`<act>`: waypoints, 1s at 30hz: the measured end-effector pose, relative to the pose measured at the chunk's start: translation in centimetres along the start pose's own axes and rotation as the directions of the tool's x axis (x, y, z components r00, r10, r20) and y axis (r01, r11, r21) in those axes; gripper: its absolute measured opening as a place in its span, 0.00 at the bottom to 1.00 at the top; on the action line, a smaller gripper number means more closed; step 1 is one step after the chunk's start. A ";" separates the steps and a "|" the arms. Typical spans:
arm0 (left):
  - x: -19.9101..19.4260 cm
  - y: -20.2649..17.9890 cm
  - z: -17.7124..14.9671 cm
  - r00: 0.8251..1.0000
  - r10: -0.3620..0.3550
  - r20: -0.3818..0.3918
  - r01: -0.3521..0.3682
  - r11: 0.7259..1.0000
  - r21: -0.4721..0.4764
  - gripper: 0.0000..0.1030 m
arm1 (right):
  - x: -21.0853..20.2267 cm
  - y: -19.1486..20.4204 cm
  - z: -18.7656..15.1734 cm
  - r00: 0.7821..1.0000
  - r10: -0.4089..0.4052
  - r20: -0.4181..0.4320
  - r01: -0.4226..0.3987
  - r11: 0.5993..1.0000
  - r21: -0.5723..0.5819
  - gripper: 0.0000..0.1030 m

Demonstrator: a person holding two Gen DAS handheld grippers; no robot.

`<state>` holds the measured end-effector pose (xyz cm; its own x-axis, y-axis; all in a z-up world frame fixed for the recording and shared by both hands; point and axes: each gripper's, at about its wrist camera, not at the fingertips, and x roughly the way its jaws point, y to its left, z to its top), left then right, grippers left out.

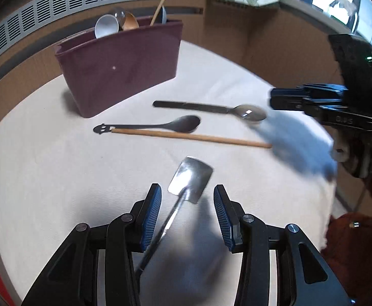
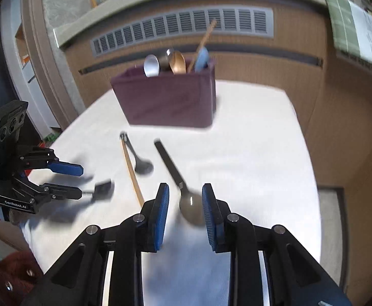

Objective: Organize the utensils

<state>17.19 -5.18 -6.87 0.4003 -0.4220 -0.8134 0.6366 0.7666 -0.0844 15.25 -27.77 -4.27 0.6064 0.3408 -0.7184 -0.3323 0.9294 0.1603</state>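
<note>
Jaws of the left gripper stand spread around a flat steel spatula on the white table; its handle runs back between them. Right gripper, also spread, flanks the metal spoon.

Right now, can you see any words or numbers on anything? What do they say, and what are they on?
"CenRobot.AI": white letters on the left gripper, seen from the right wrist view.
White marks on the right gripper, seen from the left wrist view: too blurred to read.
The purple bin, the utensils and the table: no writing.
</note>
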 end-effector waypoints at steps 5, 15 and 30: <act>1.5 -1.1 0.4 0.998 0.058 -0.034 -0.056 0.997 0.056 0.43 | 0.1 -0.4 -0.8 1.000 0.005 -0.020 -0.004 1.000 0.027 0.24; 1.1 3.6 0.4 0.982 0.186 -0.026 -0.188 0.966 -0.178 0.43 | 1.8 4.2 -0.3 0.995 0.042 -0.090 -0.055 0.988 -0.148 0.24; -6.5 9.4 -5.3 0.985 0.168 0.049 -0.103 0.784 -0.612 0.43 | 6.4 5.9 1.9 0.980 0.072 -0.186 -0.106 0.978 -0.182 0.24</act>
<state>17.03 7.32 -5.42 0.5333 -0.3105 -0.7869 0.0539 0.9408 -0.3347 18.53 -19.82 -6.58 0.4363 0.3742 -0.8183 -0.5206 0.8467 0.1096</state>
